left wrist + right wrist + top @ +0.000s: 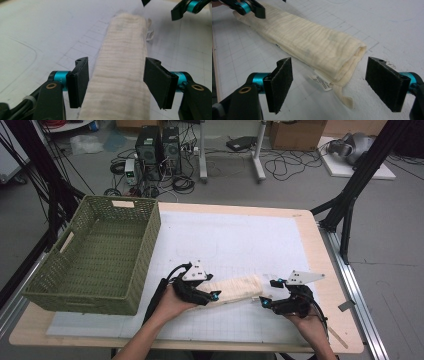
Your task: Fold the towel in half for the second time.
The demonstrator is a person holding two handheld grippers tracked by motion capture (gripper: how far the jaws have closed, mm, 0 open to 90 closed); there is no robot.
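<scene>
You had both the left gripper (116, 83) and right gripper (329, 85) spread around the soft, light folded towel (312, 47), best pinched at its thick ends.

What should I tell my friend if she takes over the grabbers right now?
Left gripper: open, its jaws straddle one end of the folded cream cloth without pressing it.
Right gripper: open, just short of the cloth's other end, where the label and a loop stick out.
The cloth lies on the white mat; the green basket holds nothing.
Done: cloth folded. Left, probably: grip it and move it to the basket.
</scene>
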